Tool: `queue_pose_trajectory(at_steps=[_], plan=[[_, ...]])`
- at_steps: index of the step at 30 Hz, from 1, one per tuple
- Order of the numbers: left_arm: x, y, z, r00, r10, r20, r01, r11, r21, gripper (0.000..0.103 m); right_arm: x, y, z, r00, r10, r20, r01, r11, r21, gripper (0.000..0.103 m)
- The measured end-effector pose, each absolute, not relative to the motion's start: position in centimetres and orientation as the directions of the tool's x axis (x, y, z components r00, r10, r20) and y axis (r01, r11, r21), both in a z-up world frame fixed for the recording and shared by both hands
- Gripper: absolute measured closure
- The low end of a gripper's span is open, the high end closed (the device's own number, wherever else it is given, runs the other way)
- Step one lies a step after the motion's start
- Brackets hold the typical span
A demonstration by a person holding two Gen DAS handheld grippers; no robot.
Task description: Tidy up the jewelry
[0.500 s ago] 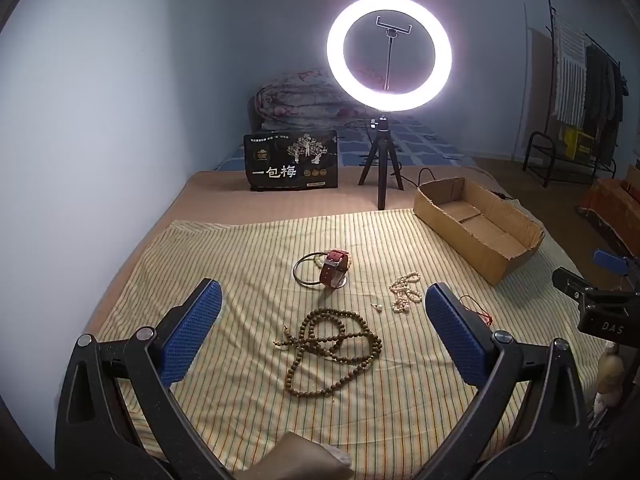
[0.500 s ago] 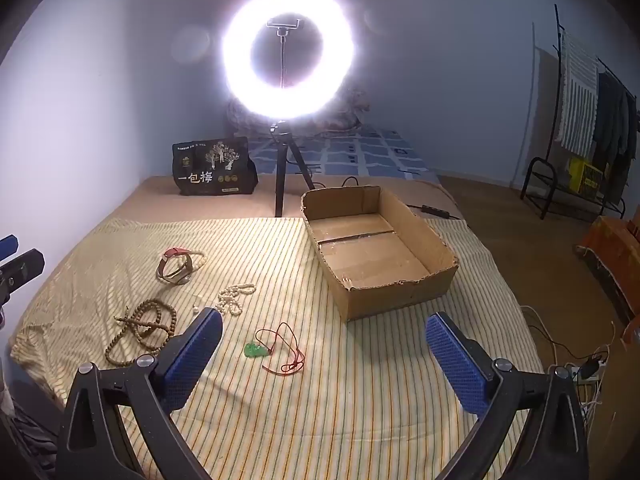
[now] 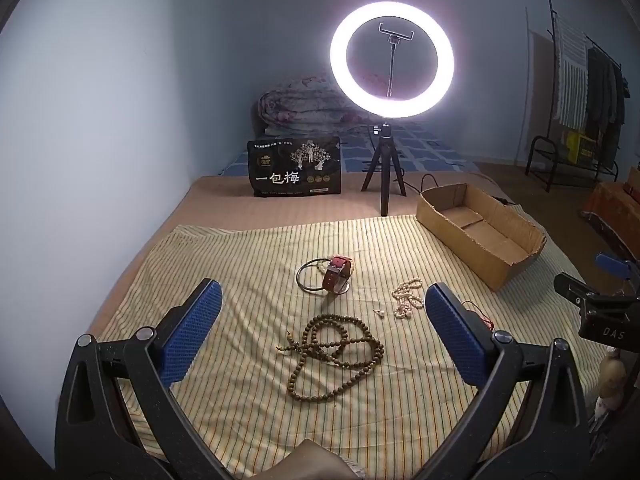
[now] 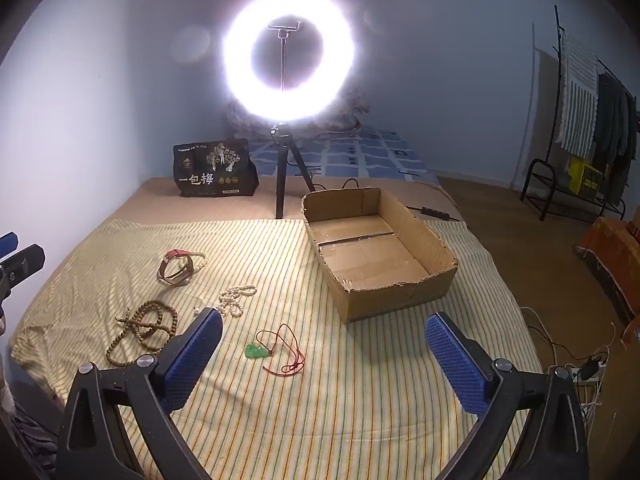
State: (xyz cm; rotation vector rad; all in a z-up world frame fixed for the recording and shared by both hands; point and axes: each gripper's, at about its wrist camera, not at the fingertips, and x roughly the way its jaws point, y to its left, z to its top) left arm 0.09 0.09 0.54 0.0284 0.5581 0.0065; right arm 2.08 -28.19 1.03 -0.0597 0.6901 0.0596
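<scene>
Both wrist views angled down over striped cloth (image 3: 248,264), sharing beads (image 3: 336,354), cardboard box (image 4: 400,248).

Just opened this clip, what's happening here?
A person holds two hand-held grippers over a striped cloth to sort jewelry. Both the left hand-held gripper and the right hand-held gripper are wide open and hold nothing. The brown bead strand, watch, pale bead strand and green pendant on a red cord lie loose on the cloth. The cardboard box looks empty.
</scene>
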Motion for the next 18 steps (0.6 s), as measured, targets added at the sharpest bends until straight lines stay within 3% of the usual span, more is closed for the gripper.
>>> queue_pose_trajectory(at_steps=[18], plan=[[0.06,0.07,0.69,0.851,0.013,-0.526,0.003,1.000,0.030,0.000,2.12,-27.75,0.90,0.768,0.034,-0.639,-0.076,0.996,-0.038,0.000]])
